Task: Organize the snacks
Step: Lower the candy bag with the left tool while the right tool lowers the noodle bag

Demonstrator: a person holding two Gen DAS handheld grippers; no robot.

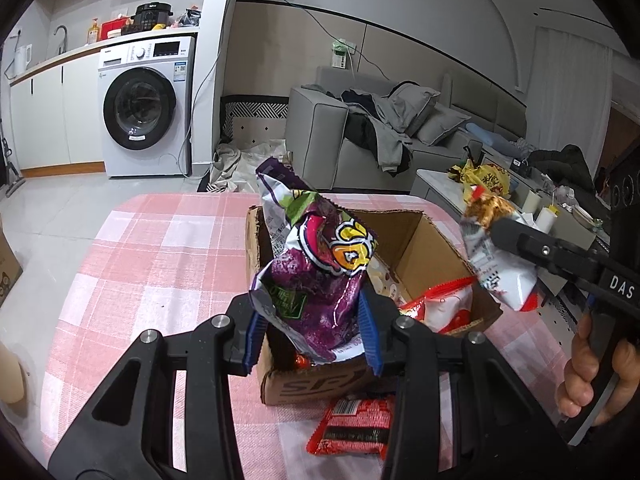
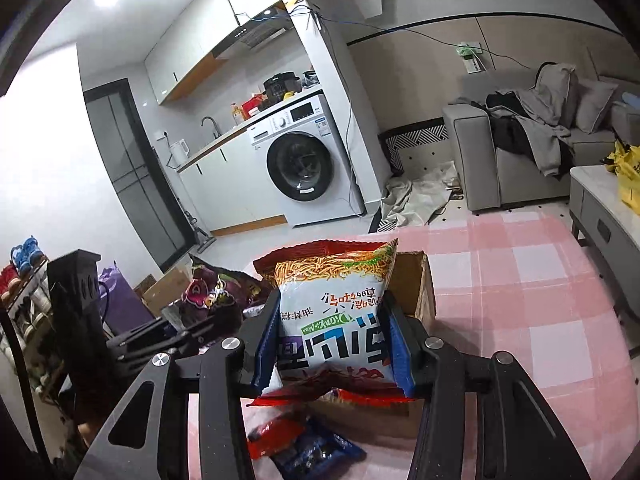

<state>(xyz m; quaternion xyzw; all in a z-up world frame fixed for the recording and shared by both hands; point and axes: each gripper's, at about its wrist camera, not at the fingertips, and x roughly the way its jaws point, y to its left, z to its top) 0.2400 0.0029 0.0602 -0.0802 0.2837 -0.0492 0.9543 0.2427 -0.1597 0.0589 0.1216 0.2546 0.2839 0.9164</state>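
Left of the cardboard box, the left gripper is clamped tight on a crumpled purple snack bag, carried above the box's near-left corner, presumably for dropping in beside the red-and-white packet already inside. To the box's right, the right gripper pinches a white-and-red noodle-snack packet by its sides, jaws narrowed around it, held above the box's right wall for the same reason. Only the left view shows the box interior and a hand; the right view alone reveals the blue-and-red packet lying on the tablecloth before the box.
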